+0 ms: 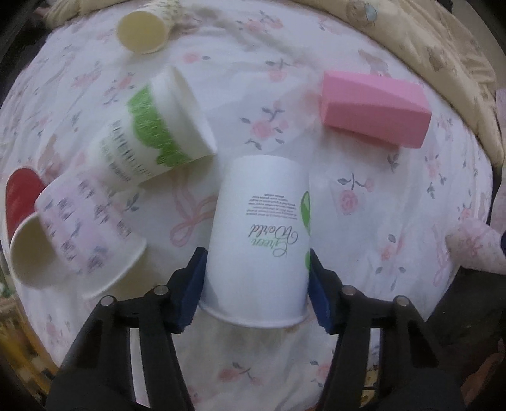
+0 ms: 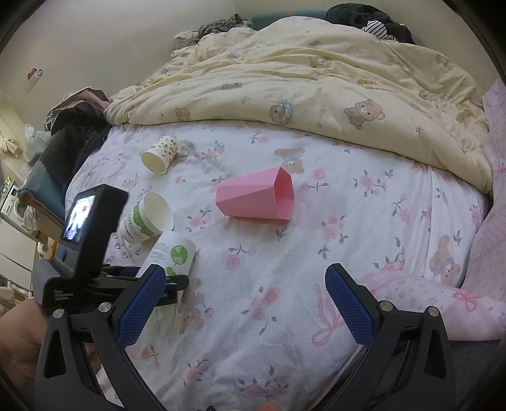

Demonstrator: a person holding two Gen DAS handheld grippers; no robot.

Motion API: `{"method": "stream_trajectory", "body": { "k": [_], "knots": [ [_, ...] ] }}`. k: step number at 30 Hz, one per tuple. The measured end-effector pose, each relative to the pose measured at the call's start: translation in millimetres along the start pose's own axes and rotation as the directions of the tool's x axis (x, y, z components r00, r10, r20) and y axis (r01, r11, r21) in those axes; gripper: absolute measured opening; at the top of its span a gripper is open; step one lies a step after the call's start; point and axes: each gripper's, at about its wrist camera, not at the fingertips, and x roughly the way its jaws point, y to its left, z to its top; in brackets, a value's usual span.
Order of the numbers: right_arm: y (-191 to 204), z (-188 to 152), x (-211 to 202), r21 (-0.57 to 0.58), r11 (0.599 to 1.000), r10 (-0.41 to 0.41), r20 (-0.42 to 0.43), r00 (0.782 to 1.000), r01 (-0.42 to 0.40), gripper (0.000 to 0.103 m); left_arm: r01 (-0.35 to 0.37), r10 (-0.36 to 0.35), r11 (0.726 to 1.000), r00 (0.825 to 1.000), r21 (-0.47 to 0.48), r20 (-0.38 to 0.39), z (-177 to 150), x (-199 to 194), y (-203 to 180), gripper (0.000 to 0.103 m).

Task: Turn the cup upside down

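Observation:
My left gripper (image 1: 256,281) is shut on a white paper cup (image 1: 262,234) printed "Green World". The cup's rim points toward the camera and its base points away, just over the floral bed sheet (image 1: 363,221). In the right wrist view the same cup (image 2: 172,254) shows at the left, held by the left gripper (image 2: 164,281). My right gripper (image 2: 243,303) is open and empty above the sheet (image 2: 284,284), to the right of the held cup.
Other cups lie on their sides: a green-printed one (image 1: 155,126) (image 2: 145,218), a pink-lettered one (image 1: 79,234), a cream one (image 1: 144,28) (image 2: 159,155), and a pink faceted cup (image 1: 373,107) (image 2: 257,197). A red object (image 1: 20,196) lies at the left. A yellow duvet (image 2: 316,79) is heaped behind.

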Motion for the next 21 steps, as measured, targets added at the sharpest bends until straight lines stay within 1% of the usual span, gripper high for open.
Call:
{"method": "stream_trajectory", "body": {
  "k": [2,4,6,9,11,12,14,17,21],
  "knots": [
    [2,0,0,-0.009,1.000,-0.001,0.001,1.000,0.001,0.103,0.026,-0.025,0.999,0.999,-0.029,0.020,-10,-13,8,0.054],
    [4,-1,0,-0.017,1.000,0.002,-0.002,1.000,-0.002,0.103,0.046,-0.042,0.997,0.997,-0.064,0.063,-23,-31,21,0.054],
    [7,-2,1,-0.025,1.000,0.004,-0.003,1.000,-0.004,0.103,0.072,-0.062,0.992,0.994,-0.101,0.094,-44,-46,38,0.054],
    [14,-5,1,-0.055,0.998,0.005,-0.004,1.000,-0.005,0.103,0.110,-0.086,0.977,0.987,-0.184,0.134,-76,-68,63,0.054],
    [22,-6,1,-0.086,0.996,0.005,-0.005,1.000,-0.005,0.103,0.123,-0.091,0.967,0.984,-0.223,0.151,-88,-65,65,0.054],
    [25,-7,1,-0.097,0.995,0.006,-0.004,1.000,-0.006,0.103,0.132,-0.095,0.962,0.983,-0.240,0.159,-100,-68,71,0.054],
    [30,-9,1,-0.116,0.993,0.009,-0.006,1.000,-0.010,0.103,0.135,-0.091,0.955,0.981,-0.266,0.170,-112,-70,75,0.054],
    [37,-12,4,-0.139,0.990,0.011,-0.017,1.000,-0.013,0.103,0.133,-0.071,0.931,0.980,-0.340,0.188,-128,-67,80,0.054],
    [46,-17,9,-0.171,0.985,0.011,-0.039,0.999,-0.017,0.103,0.131,-0.044,0.883,0.979,-0.452,0.198,-150,-54,97,0.054]
  ]
}}
